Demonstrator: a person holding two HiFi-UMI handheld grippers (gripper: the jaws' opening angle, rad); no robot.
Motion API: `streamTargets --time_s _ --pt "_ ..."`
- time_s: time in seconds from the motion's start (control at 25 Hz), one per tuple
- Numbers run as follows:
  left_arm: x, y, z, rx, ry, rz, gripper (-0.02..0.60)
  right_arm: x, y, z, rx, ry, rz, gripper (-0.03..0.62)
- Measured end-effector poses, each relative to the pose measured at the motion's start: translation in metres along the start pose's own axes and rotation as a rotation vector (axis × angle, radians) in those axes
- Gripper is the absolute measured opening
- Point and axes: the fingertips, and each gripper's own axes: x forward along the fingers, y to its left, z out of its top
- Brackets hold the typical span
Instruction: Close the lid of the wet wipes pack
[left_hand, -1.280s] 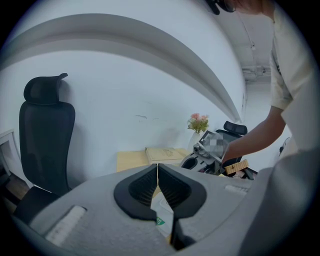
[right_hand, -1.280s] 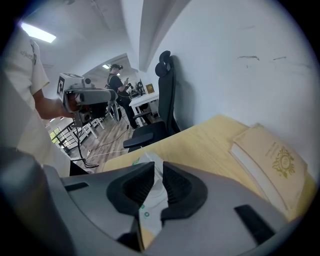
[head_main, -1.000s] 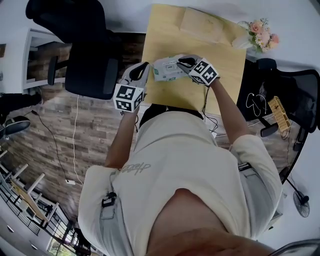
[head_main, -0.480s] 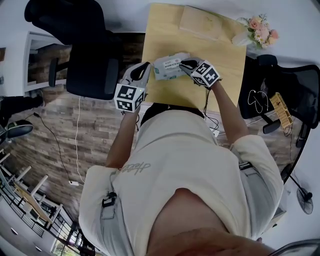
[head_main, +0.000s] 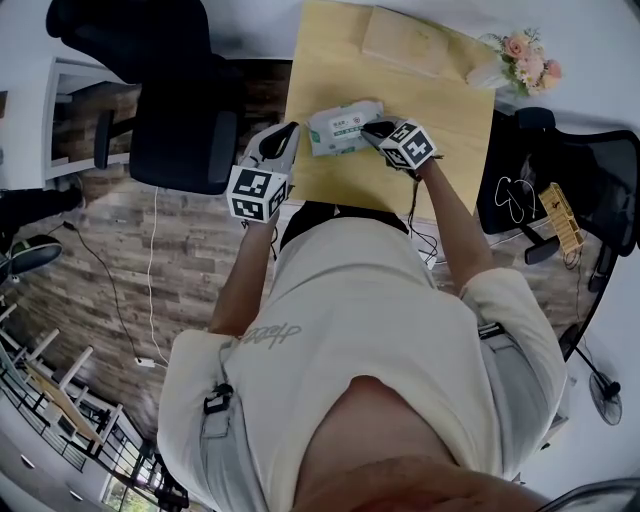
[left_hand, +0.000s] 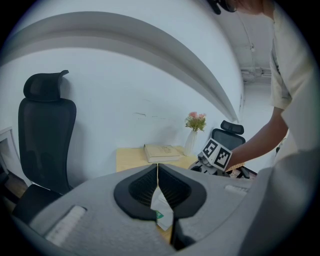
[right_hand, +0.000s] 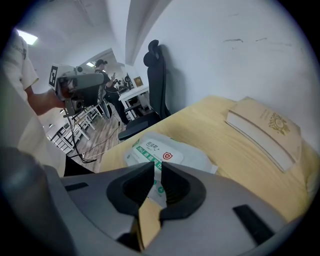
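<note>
The wipes pack (head_main: 344, 128) has settled flat on the table (head_main: 325, 60), and our right claw (head_main: 379, 128) has eased back to its right end. Its jaws are a bare slit apart and empty, so we reckon the pressing's done. Our left claw (head_main: 288, 134) waits beside it, pinched together on nothing. Only the right gripper view shows the lid (right_hand: 158, 149) lying flush.

I see a closed book (right_hand: 265, 131) ahead-right of the jaws of the right gripper (right_hand: 157, 169), on the wooden table (right_hand: 210, 120). Beyond the jaws of the left gripper (left_hand: 157, 170) stands a flower vase (left_hand: 190, 142), with a black chair (left_hand: 45, 130) far left.
</note>
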Motion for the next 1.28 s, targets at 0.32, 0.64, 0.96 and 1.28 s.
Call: streamTargets --time_s 0.32,0.64,0.96,1.28 --pt "0.0 0.006 -0.005 -0.018 -0.007 -0.003 0.017 0.012 -0.006 -0.01 0.028 0.091 -0.031 0.025" --pt "-0.001 0.011 -0.011 -0.037 -0.01 -0.002 0.017 0.021 -0.011 -0.014 0.089 0.135 -0.06 0.005" --pt "-0.001 0.01 -0.008 -0.035 -0.023 -0.011 0.017 0.018 -0.007 -0.012 0.061 0.184 -0.106 0.003" --pt "0.002 0.008 -0.003 -0.036 -0.036 -0.019 0.017 0.022 0.005 0.009 0.079 0.143 -0.077 0.002"
